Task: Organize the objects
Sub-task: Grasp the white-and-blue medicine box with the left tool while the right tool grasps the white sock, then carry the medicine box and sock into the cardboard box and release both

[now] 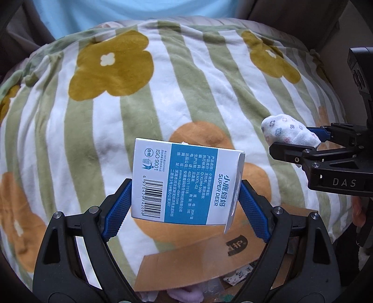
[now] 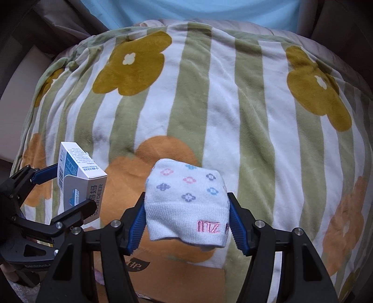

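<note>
My left gripper (image 1: 185,193) is shut on a white and blue "Super Deer" box (image 1: 184,184) and holds it above the flowered blanket (image 1: 163,93). The box (image 2: 79,177) and left gripper (image 2: 63,186) also show at the left of the right wrist view. My right gripper (image 2: 186,214) is shut on a small white sock with coloured flower marks (image 2: 186,200), held above the blanket (image 2: 233,105). In the left wrist view the sock (image 1: 289,132) and right gripper (image 1: 300,142) are at the right.
An open cardboard box flap (image 1: 198,263) lies below the grippers at the near edge; it also shows in the right wrist view (image 2: 181,279). A light blue cloth (image 1: 130,11) lies beyond the blanket. Brown upholstery (image 2: 46,21) surrounds the blanket.
</note>
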`<state>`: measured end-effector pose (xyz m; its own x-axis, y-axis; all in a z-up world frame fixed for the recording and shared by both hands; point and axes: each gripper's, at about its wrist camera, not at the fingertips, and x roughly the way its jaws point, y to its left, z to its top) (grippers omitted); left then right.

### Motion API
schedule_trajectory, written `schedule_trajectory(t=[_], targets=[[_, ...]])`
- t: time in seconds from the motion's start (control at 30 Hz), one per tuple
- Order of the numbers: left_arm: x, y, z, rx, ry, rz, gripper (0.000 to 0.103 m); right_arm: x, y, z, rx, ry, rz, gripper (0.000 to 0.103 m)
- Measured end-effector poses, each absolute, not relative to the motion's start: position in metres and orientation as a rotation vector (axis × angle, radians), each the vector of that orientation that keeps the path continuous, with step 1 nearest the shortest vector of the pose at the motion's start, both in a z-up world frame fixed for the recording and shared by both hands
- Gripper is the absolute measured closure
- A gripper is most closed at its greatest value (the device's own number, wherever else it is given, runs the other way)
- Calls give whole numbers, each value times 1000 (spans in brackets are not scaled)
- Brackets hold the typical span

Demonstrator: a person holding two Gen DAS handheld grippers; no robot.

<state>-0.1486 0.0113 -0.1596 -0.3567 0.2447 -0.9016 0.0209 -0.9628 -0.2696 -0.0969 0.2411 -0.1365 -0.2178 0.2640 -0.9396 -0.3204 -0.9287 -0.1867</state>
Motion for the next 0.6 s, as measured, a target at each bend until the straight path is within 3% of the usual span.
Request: schedule_trajectory(t=[0.33,0.6], targets=[[-82,15,-116,-1639,-330,2486,16,-48,194,-107,-1627,32,2271,44],[-33,22,-111,-1641,-344,2483,16,-6,171,-107,-1640,9,2291,44]])
